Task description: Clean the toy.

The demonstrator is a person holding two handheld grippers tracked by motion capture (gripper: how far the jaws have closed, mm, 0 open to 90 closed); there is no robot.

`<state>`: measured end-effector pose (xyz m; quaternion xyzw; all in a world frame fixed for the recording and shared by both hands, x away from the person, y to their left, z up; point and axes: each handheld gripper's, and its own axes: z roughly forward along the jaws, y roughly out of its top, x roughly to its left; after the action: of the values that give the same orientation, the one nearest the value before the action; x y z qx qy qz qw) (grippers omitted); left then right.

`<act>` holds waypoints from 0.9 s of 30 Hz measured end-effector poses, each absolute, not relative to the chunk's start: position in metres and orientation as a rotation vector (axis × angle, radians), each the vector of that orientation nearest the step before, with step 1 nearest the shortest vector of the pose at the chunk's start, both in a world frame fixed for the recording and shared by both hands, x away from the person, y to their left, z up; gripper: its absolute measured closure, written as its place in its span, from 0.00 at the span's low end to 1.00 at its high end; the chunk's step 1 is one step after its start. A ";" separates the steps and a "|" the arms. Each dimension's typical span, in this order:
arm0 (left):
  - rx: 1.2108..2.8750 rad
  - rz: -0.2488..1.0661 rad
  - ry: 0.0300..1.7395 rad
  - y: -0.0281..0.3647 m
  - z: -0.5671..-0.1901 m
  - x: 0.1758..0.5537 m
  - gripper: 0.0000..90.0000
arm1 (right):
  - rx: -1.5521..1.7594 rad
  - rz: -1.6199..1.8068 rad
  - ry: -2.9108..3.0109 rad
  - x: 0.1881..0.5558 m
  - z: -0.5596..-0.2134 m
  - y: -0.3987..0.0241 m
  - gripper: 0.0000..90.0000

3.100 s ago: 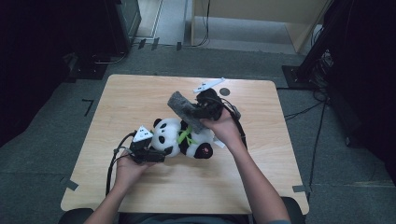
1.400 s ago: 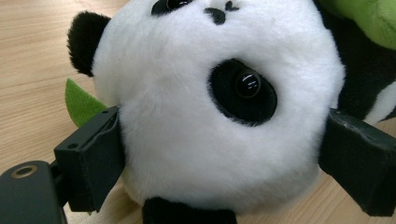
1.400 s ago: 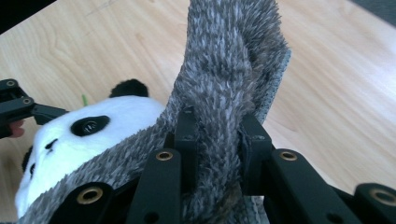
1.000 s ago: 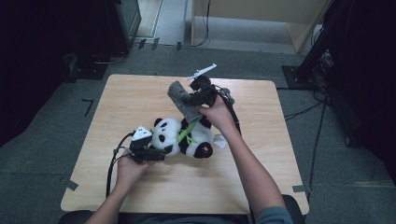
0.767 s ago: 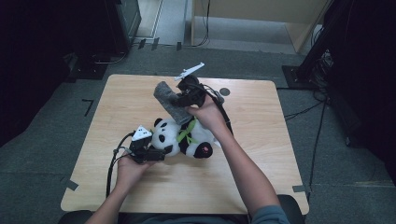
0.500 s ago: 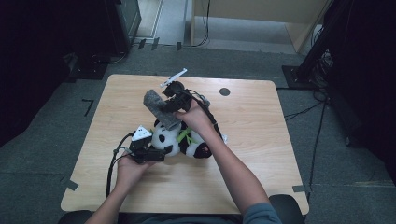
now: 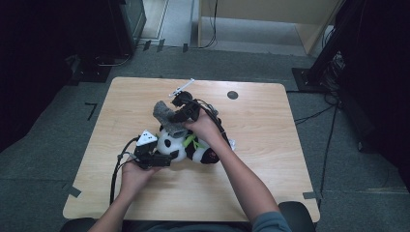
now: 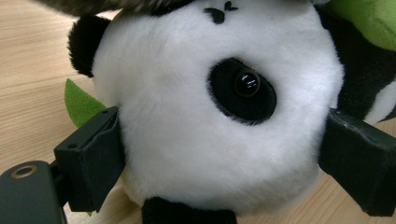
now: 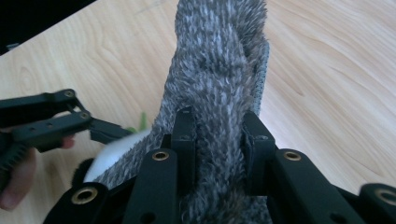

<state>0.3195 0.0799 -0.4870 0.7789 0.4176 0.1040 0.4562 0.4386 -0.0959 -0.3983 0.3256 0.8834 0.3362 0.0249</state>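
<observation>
A black and white plush panda [image 7: 186,145] lies on the wooden table [image 7: 270,145], holding a green leaf [image 8: 79,102]. My left gripper [image 7: 159,157] is shut on the panda's head [image 8: 210,116], one jaw on each side. My right gripper [image 7: 181,113] is shut on a grey fuzzy knitted hat [image 7: 166,116], holding it just above the panda's head. In the right gripper view the grey hat [image 9: 217,79] is pinched between the two jaws, with the white head [image 9: 116,147] below it.
A dark round mark [image 7: 232,95] sits near the table's far edge. A black cable [image 7: 118,159] trails from the left gripper toward the front edge. Black stands and cables stand on the floor around the table.
My right gripper has carried the grey hat leftward and down, from the panda's body side to just over its head. The left gripper has kept still on the head.
</observation>
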 end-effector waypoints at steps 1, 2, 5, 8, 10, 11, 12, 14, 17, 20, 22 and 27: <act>1.920 0.256 1.031 0.080 -0.487 0.320 0.08 | 1.017 1.038 2.727 0.439 -0.398 -0.099 0.80; 1.920 0.255 1.032 0.080 -0.487 0.320 0.08 | 1.023 1.033 2.720 0.440 -0.398 -0.103 0.80; 1.919 0.253 1.034 0.080 -0.487 0.320 0.08 | 1.040 1.010 2.703 0.441 -0.398 -0.114 0.80; 1.922 0.251 1.035 0.080 -0.487 0.320 0.08 | 1.064 1.001 2.685 0.442 -0.398 -0.125 0.80; 1.924 0.250 1.035 0.080 -0.487 0.320 0.08 | 1.078 1.004 2.676 0.443 -0.398 -0.132 0.80; 1.923 0.247 1.036 0.080 -0.487 0.320 0.08 | 1.087 1.004 2.669 0.444 -0.397 -0.135 0.80; 1.924 0.245 1.038 0.080 -0.487 0.320 0.08 | 1.097 1.004 2.665 0.444 -0.396 -0.138 0.80; 1.922 0.241 1.042 0.080 -0.487 0.320 0.08 | 1.105 1.010 2.652 0.444 -0.394 -0.143 0.80; 1.923 0.240 1.040 0.080 -0.487 0.320 0.08 | 1.126 1.009 2.628 0.446 -0.391 -0.151 0.81; 1.920 0.239 1.038 0.080 -0.488 0.320 0.08 | 1.142 1.018 2.607 0.447 -0.388 -0.160 0.81; 1.920 0.239 1.036 0.080 -0.488 0.320 0.08 | 1.151 1.020 2.594 0.447 -0.387 -0.165 0.82; 1.923 0.240 1.029 0.081 -0.488 0.320 0.08 | 1.154 1.061 2.542 0.446 -0.377 -0.177 0.82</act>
<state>0.3204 0.0808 -0.4880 0.7798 0.4173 0.0975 0.4564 0.4464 -0.1765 -0.3772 0.3852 0.8485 0.3543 0.0776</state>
